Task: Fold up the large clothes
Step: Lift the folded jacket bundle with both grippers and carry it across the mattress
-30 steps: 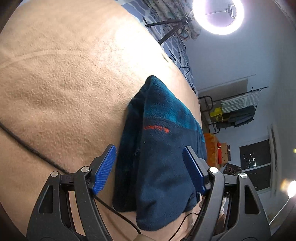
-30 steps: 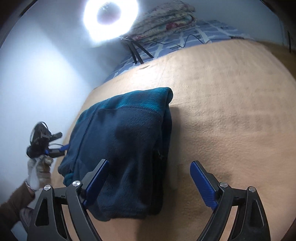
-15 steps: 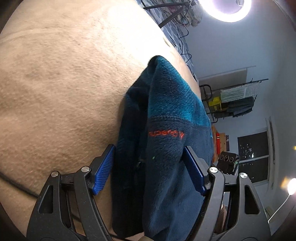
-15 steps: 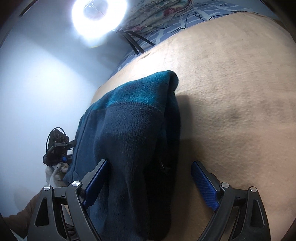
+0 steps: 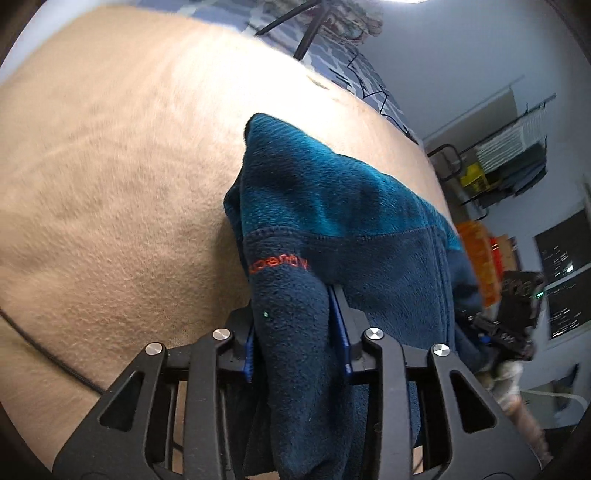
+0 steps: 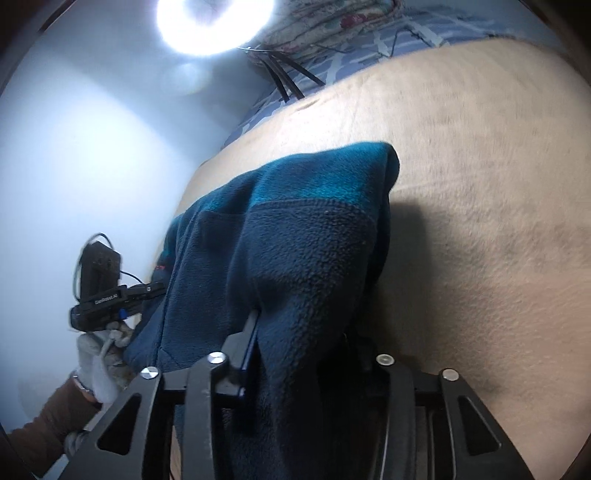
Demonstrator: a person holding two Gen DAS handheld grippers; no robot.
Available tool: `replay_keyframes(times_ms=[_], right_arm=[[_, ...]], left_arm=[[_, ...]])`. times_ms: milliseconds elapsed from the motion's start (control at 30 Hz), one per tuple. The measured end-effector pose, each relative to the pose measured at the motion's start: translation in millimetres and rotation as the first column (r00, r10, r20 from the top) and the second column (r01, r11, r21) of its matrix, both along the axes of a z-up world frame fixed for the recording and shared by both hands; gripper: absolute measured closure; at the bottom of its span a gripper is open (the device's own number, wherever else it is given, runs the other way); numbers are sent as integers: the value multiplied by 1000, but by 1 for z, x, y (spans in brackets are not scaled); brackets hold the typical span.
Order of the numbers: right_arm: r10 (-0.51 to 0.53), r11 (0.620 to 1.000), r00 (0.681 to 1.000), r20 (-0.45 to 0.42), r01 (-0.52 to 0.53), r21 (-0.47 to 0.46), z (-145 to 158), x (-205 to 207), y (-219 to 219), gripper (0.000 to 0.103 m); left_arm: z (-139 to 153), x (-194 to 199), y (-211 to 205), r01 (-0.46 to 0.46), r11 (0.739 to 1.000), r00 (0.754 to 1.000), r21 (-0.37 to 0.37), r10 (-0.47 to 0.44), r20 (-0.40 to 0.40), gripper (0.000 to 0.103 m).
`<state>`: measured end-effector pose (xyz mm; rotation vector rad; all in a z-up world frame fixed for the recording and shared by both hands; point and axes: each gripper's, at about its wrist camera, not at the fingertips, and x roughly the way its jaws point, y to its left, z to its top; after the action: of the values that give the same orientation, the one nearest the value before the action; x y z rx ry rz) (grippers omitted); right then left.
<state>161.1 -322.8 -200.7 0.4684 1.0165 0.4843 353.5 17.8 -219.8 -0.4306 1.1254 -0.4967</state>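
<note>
A dark navy fleece jacket (image 5: 351, 206) with a teal upper panel and an orange logo lies folded on the tan blanket (image 5: 110, 166) of a bed. My left gripper (image 5: 295, 325) is closing, and its blue pads (image 5: 341, 332) press a thick fold at the jacket's near edge. In the right wrist view the same fleece jacket (image 6: 314, 229) drapes over my right gripper (image 6: 303, 332), which is also closing on a fold. One of its pads (image 6: 253, 332) shows; cloth hides the other. The near edge is lifted off the blanket (image 6: 480, 184).
A black cable (image 5: 44, 354) crosses the blanket at the left. A ring light (image 6: 214, 22) on tripod legs (image 5: 310, 29) stands behind the bed, beside a folded quilt (image 6: 332, 22). A drying rack (image 5: 517, 147) is at the far right. A gloved hand (image 6: 96, 354) shows at the left.
Both grippers have moved in over the jacket's near edge and their jaws have come from wide apart to pinching folds of fleece. The jacket's near edge has bunched and risen.
</note>
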Motion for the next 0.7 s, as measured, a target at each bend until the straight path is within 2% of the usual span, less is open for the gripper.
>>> replay_keyframes(times_ms=[400, 700], right_arm=[[29, 976, 996, 85, -9, -218, 51, -23, 25, 75], [19, 963, 985, 169, 28, -269, 91, -64, 12, 75]], left_arm=[[44, -42, -17, 18, 993, 992, 119, -33, 123, 75], [91, -92, -50, 73, 983, 964, 168, -113, 241, 75]])
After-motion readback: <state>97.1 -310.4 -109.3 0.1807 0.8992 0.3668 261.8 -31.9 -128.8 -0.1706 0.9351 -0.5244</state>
